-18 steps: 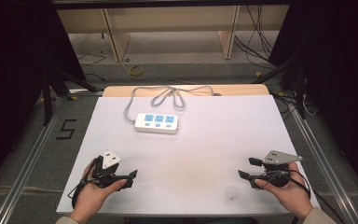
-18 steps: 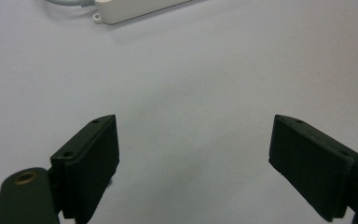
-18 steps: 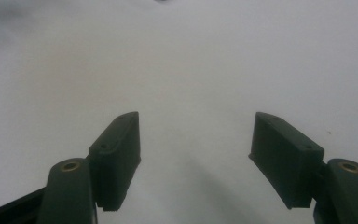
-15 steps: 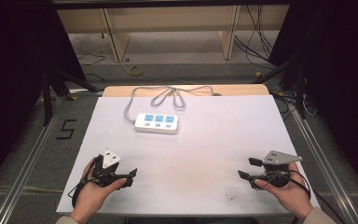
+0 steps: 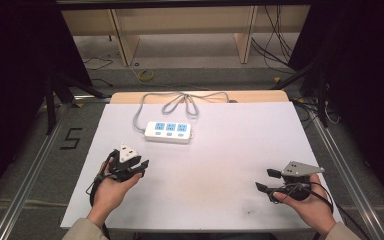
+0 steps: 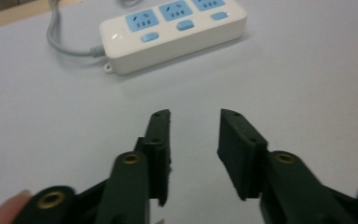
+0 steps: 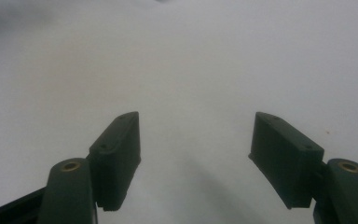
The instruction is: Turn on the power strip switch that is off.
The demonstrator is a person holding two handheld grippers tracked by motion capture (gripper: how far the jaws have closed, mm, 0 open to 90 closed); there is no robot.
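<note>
- Jaws of both the left gripper (image 6: 195, 122) and right gripper (image 7: 195, 122) stand apart, empty.
- Approach step, seemingly: the left must advance to the power strip (image 6: 172, 32) on the desk (image 5: 240, 150).

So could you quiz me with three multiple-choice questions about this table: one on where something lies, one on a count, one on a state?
1. Where does the white power strip lie on the table?
A. toward the far edge, left of the middle
B. at the near right corner
C. between the right tongs

2. How many blue socket faces does it have?
A. one
B. three
C. five

3. How do the left tongs stand?
A. clamped on the strip's cable
C. clamped on the strip
B. open, with nothing between them

Answers: 1 A, the high view shows it far and left of the middle. 2 B, three blue faces sit in a row. 3 B, the left gripper view shows bare table in the gap.
</note>
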